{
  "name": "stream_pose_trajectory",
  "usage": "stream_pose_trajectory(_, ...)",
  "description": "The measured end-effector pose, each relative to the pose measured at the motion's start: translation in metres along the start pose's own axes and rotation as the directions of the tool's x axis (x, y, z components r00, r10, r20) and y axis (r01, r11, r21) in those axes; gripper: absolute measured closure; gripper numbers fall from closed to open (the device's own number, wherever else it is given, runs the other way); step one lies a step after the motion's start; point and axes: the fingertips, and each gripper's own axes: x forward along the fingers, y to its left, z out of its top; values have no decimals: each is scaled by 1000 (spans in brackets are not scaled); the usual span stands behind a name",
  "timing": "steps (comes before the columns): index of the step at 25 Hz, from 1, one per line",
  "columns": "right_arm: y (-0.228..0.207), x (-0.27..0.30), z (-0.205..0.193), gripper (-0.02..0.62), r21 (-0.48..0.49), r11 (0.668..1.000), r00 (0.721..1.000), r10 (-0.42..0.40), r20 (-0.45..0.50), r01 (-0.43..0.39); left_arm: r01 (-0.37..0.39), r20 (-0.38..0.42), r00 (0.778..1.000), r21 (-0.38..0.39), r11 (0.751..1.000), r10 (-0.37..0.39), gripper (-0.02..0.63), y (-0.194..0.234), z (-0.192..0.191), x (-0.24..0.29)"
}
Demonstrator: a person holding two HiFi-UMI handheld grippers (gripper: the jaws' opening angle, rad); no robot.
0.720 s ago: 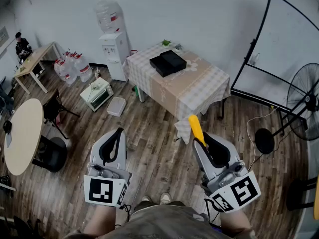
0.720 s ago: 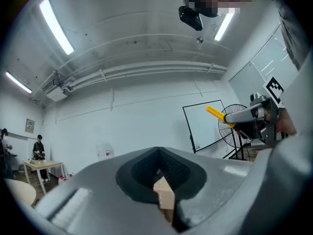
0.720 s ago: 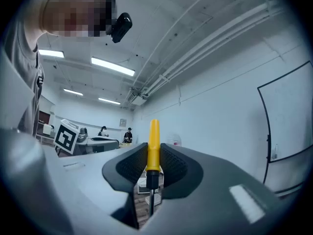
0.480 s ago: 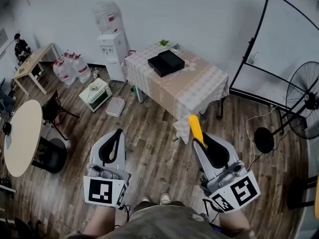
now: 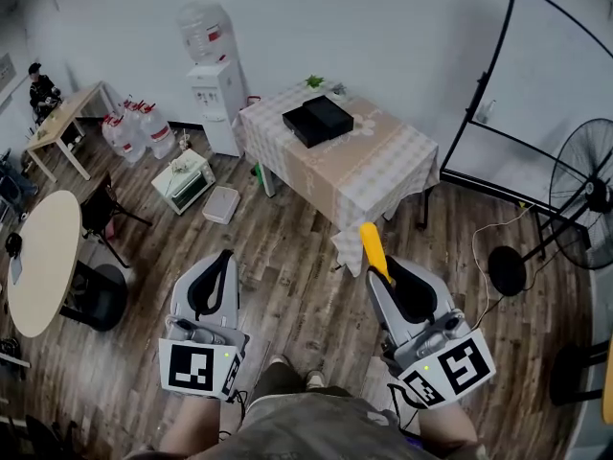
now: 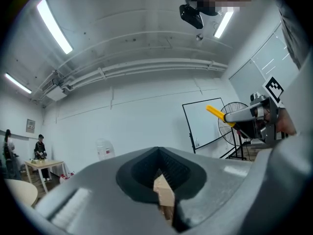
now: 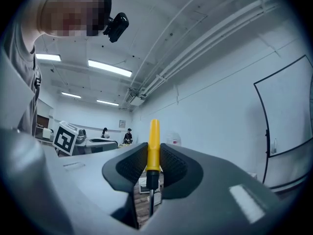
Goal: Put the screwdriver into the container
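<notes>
A yellow-handled screwdriver sticks up out of my right gripper, whose jaws are shut on it. In the right gripper view the handle stands upright between the ribbed pads and the dark shaft runs down into the gripper. The container is a black box on the checked-cloth table, well ahead of both grippers. My left gripper is held low at the left, shut on nothing. From the left gripper view the screwdriver shows far off at the right.
A water dispenser, spare water bottles, a small oven and a white bin stand left of the table. A round table and chair are at the left, a whiteboard and fan at the right.
Both grippers have drifted slightly left in the head view. The screwdriver stays clamped in the right one. The person's feet have shifted.
</notes>
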Motion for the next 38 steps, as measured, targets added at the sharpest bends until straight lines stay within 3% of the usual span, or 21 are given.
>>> stream_pose_trajectory(9, -7, 21, -9, 488, -5, 1000, 1000, 5, -8, -5, 12, -4, 1000, 10, 1000, -12, 606, 9, -8, 13)
stream_pose_trajectory(17, -27, 74, -22, 488, 1, 1000, 1000, -4, -28, 4, 23, -9, 1000, 6, 1000, -23, 606, 39, -24, 56)
stream_pose_trajectory(26, -64, 177, -42, 488, 14, 999, 996, -44, -84, 45, 56, -29, 998, -20, 998, -57, 606, 107, -51, 142)
stream_pose_trajectory(38, -132, 349, -79, 489, 53, 983, 969, -165, -185, 177, 154, -72, 985, -27, 988, -155, 606, 229, -98, 284)
